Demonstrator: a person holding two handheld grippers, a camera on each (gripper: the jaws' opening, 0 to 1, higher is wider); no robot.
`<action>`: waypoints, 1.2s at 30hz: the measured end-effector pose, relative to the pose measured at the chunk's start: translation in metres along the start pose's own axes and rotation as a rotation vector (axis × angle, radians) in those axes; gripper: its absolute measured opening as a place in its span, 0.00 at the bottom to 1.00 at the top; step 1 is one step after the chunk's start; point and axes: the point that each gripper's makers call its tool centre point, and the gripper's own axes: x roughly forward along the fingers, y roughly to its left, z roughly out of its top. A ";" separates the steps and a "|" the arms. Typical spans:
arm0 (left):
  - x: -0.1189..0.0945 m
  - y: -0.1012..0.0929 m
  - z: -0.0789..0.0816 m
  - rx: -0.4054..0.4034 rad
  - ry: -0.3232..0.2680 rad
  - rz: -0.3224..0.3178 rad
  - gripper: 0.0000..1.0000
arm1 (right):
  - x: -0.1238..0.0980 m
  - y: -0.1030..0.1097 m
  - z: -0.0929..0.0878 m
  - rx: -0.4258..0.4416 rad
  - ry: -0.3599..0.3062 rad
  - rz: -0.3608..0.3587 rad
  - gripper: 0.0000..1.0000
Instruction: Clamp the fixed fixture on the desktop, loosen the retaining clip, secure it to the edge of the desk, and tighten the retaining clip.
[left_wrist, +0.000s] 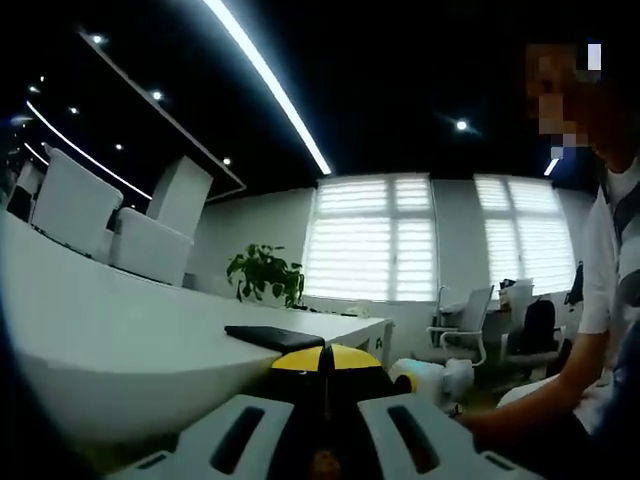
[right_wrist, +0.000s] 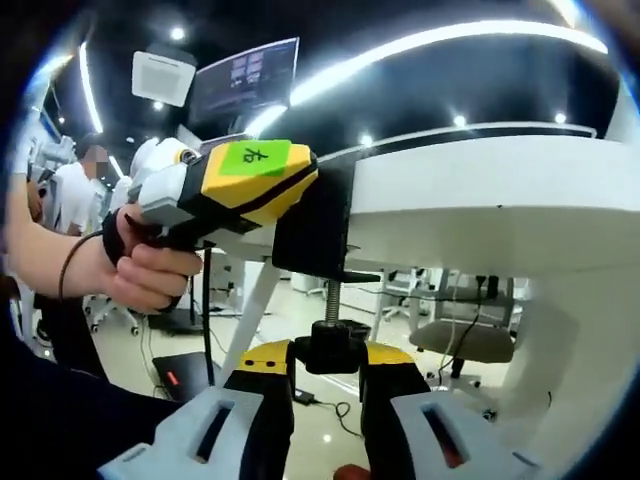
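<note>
A black clamp fixture (right_wrist: 315, 235) sits on the edge of the white desk (right_wrist: 480, 210), and its top plate (left_wrist: 272, 337) lies flat on the desk (left_wrist: 120, 330). My left gripper (right_wrist: 300, 200), held in a hand, is shut on the fixture's body from the side; in the left gripper view its jaws (left_wrist: 322, 400) stand close together around black material. Under the desk a threaded screw (right_wrist: 332, 298) ends in a black knob (right_wrist: 332, 348). My right gripper (right_wrist: 328, 390) is shut on that knob from below. Part of the right gripper (left_wrist: 430, 378) shows low beside the desk.
White partitions (left_wrist: 150, 245) and a potted plant (left_wrist: 265, 272) stand farther along the desk. Office chairs (left_wrist: 465, 335) are behind, and a person's arm (left_wrist: 540, 410) reaches in at the right. A chair (right_wrist: 465, 340), the desk leg (right_wrist: 255, 300) and floor cables lie below the desk.
</note>
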 end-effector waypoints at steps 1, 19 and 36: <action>0.000 0.000 0.000 0.004 0.008 -0.002 0.02 | 0.001 -0.001 0.000 0.000 0.003 0.011 0.23; 0.000 -0.001 -0.002 0.013 0.024 -0.009 0.02 | -0.008 0.012 -0.017 -0.121 0.134 -0.082 0.43; -0.001 0.000 -0.002 0.007 0.004 -0.016 0.02 | -0.004 -0.004 -0.003 -0.026 0.049 -0.502 0.41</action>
